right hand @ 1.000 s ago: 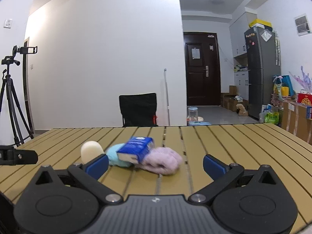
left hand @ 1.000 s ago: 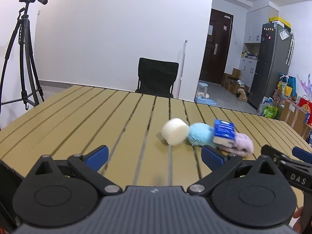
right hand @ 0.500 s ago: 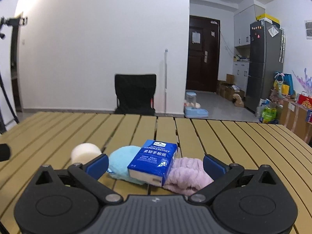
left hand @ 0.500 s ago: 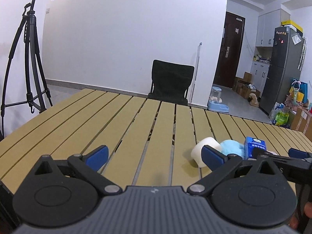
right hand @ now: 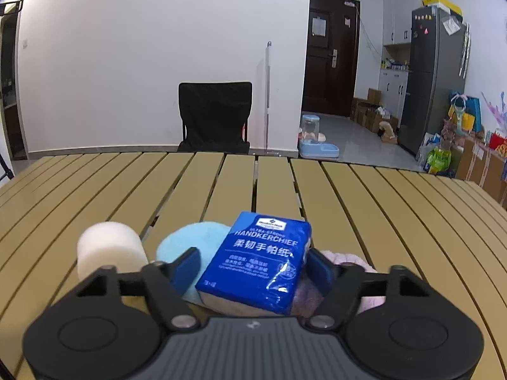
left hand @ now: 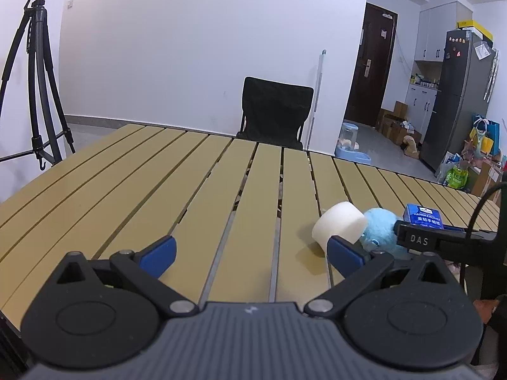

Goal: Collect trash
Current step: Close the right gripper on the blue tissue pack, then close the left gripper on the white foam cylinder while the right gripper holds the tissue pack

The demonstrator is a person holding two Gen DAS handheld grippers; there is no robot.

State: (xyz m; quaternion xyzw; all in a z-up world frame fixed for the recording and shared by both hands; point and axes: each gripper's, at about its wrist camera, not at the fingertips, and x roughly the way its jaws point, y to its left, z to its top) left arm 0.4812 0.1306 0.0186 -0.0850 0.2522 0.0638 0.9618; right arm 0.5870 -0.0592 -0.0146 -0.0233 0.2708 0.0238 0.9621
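Observation:
A blue handkerchief pack (right hand: 259, 262) lies on a small pile with a light blue fluffy ball (right hand: 190, 237) and a pink fluffy cloth (right hand: 348, 259). A white foam roll (right hand: 109, 247) lies to their left. My right gripper (right hand: 253, 266) straddles the pack and its jaws are closing. The right pad is at the pack's edge, while a gap shows at the left pad. In the left wrist view my left gripper (left hand: 252, 250) stands open over bare slats. The roll (left hand: 339, 224), ball (left hand: 380, 231) and pack (left hand: 423, 217) lie beyond its right finger, partly behind the right gripper's black finger (left hand: 427, 240).
The slatted tan table (left hand: 126, 190) stretches far to the left and back. A black chair (left hand: 275, 110) stands at its far edge and a tripod (left hand: 38, 79) at the left. Beyond are a pet water dispenser (right hand: 317, 139), a fridge (right hand: 434, 79) and boxes.
My right gripper has come up to the pile and its jaws have narrowed around the blue pack. The left gripper's view has swung left, so the pile now sits at its right.

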